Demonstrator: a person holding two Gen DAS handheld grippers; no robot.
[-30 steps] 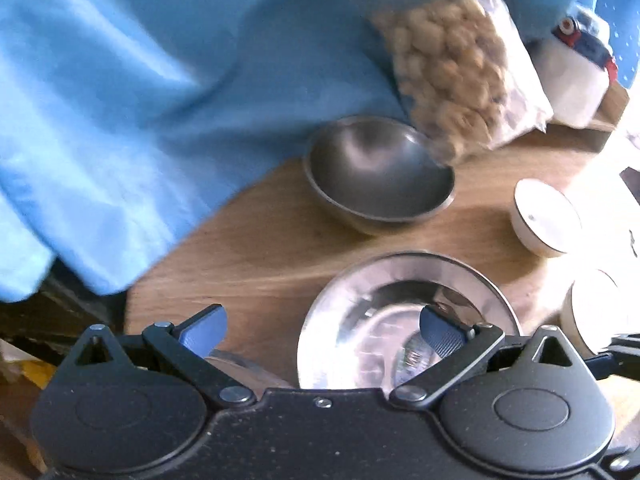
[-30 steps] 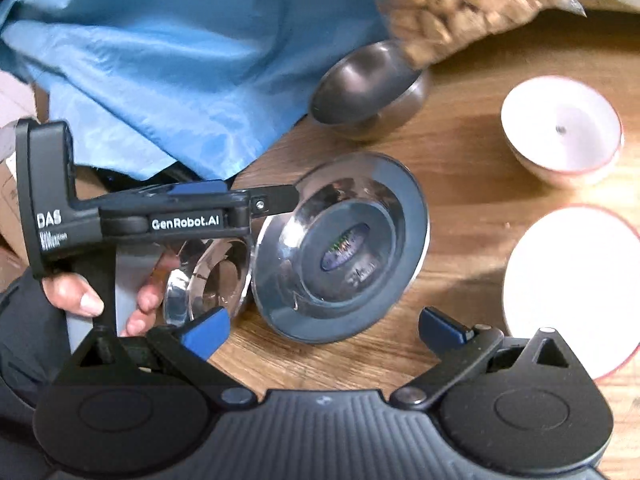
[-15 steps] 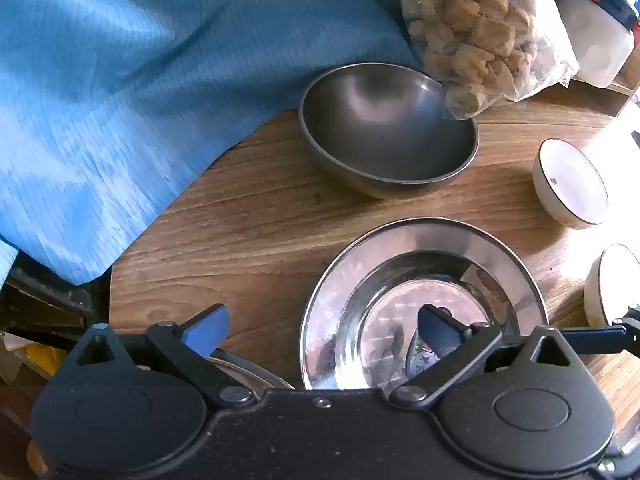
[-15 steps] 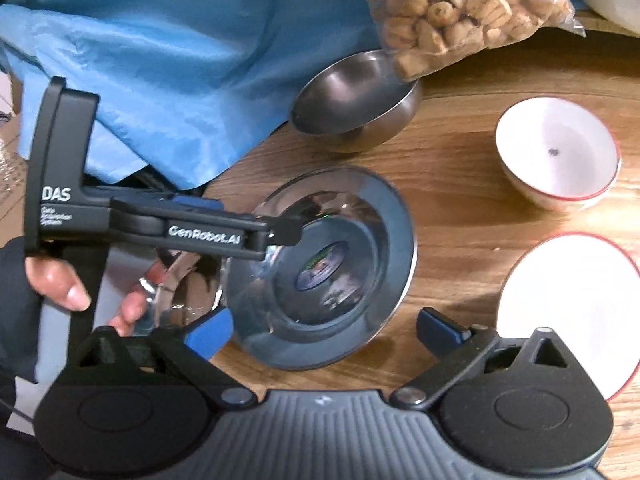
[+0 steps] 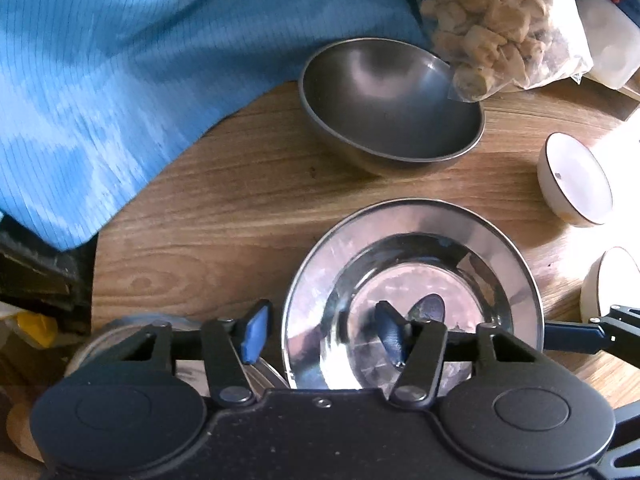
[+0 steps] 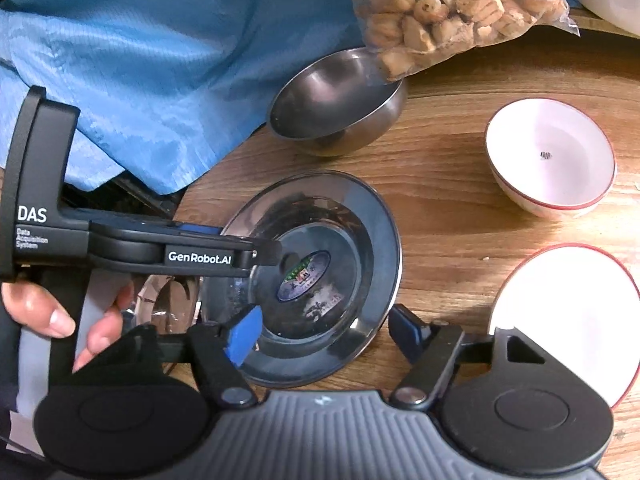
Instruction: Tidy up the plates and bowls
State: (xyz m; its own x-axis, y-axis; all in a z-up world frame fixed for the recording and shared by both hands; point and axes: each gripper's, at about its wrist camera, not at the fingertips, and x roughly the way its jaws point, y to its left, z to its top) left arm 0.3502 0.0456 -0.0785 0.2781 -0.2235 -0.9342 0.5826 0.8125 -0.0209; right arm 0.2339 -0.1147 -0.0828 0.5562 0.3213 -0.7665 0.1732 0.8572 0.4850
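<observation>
The shiny round steel plate (image 5: 412, 288) lay between both narrowing claws, left claw (image 5: 322, 338) and right claw (image 6: 326, 338), neither pinching yet, where a second earlier they gaped wide, suggesting a two-handed lift.

Round wooden table (image 5: 224, 216), blue cloth (image 5: 120, 80) behind, bright sunlight right

Steel plate (image 6: 352, 216) mirror-silver, multicoloured round sticker (image 6: 305, 274) at centre. Steel bowl (image 5: 390, 104) dull grey. Ceramic bowl (image 6: 550, 158) white, red rim. Cloth (image 5: 120, 72) sky-blue, fine dark stripes. Table (image 5: 224, 200) brown woodgrain. Gripper pads (image 6: 242, 336) blue.
</observation>
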